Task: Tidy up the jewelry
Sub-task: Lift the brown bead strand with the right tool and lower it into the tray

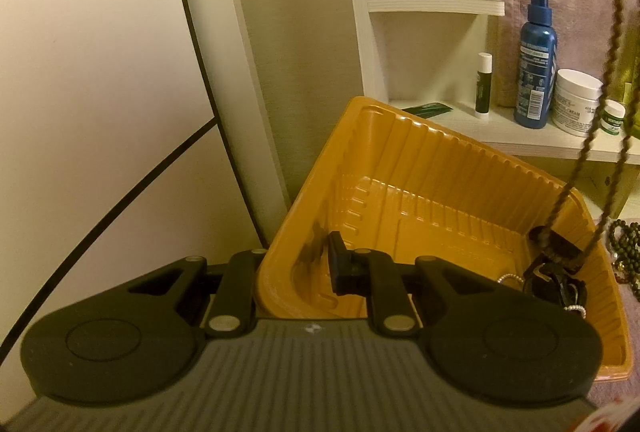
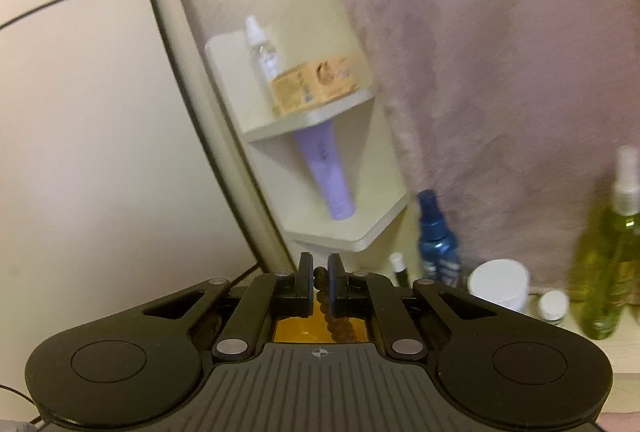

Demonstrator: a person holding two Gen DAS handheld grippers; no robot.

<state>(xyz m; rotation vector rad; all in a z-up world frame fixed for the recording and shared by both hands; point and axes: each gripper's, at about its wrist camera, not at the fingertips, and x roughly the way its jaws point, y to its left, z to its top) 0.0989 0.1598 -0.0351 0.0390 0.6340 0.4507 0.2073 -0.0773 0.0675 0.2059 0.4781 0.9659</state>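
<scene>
Left gripper (image 1: 320,266): fingers closed on the near-left wall of the orange tray (image 1: 400,167), one pad inside, one outside, holding it tipped. Tray interior ahead of the fingers is mostly bare. To their right, in the tray's near-right corner, lies a dark tangle of jewelry (image 1: 556,272) with a pale beaded piece. Further right, outside the tray wall, more dark beads (image 1: 624,248) lie on the surface.

Right gripper (image 2: 320,282): fingers closed on a brown bead strand (image 2: 336,320). In the left view the strand (image 1: 596,119) hangs down from above, its loop passing over the tray's right rim. The right view is blurred; the tray (image 2: 296,330) shows as an orange patch below the fingers.

Risks:
- Strand hangs right at the rim; released here, part could drape outside, since the loop spans the wall.
- Tray is pinched by one thin wall; it could flex or slip, shifting the contents.
- Strand could snag the tangle already in the corner.
</scene>
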